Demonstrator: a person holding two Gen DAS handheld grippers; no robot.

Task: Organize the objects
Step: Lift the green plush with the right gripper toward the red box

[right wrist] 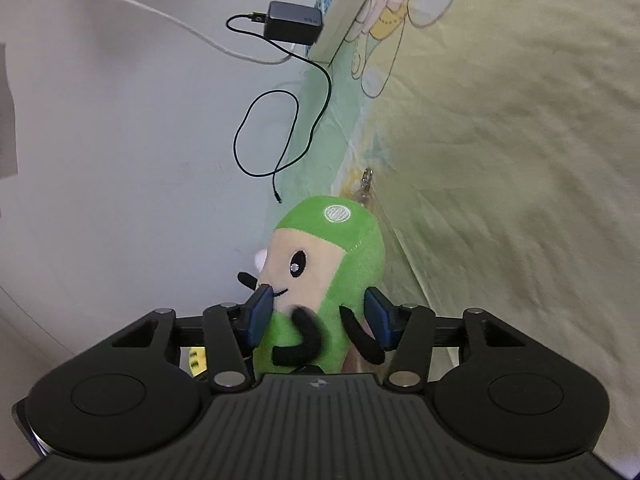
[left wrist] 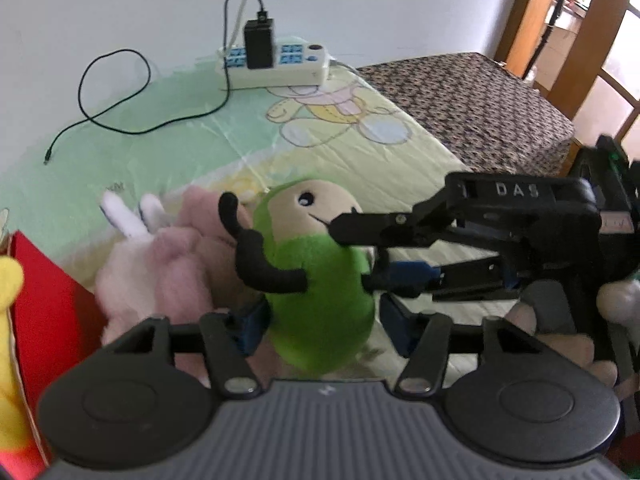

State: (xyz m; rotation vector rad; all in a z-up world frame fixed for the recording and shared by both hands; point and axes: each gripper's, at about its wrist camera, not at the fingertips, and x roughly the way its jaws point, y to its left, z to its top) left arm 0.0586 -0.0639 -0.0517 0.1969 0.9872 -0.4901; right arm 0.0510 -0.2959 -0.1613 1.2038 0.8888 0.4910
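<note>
Both claws bracket one green plush toy (left wrist: 316, 280) above the bed (left wrist: 224, 140): right claw (right wrist: 318, 322) pinches its light, squashy midbody, left claw (left wrist: 320, 326) sits loosely around it, untouching, so squeeze the belly.

Raised letters "DAS" readable on the black arm of the right gripper (left wrist: 362, 256), in the left wrist view. A few dark letters printed on the sheet (left wrist: 168, 160) near the pink plush (left wrist: 168, 268), too blurred to read. Small light mark on the charger (right wrist: 294, 23) in the right wrist view, illegible. Small emblem on each gripper's grey housing, no letters to make out. Nothing else legible.
</note>
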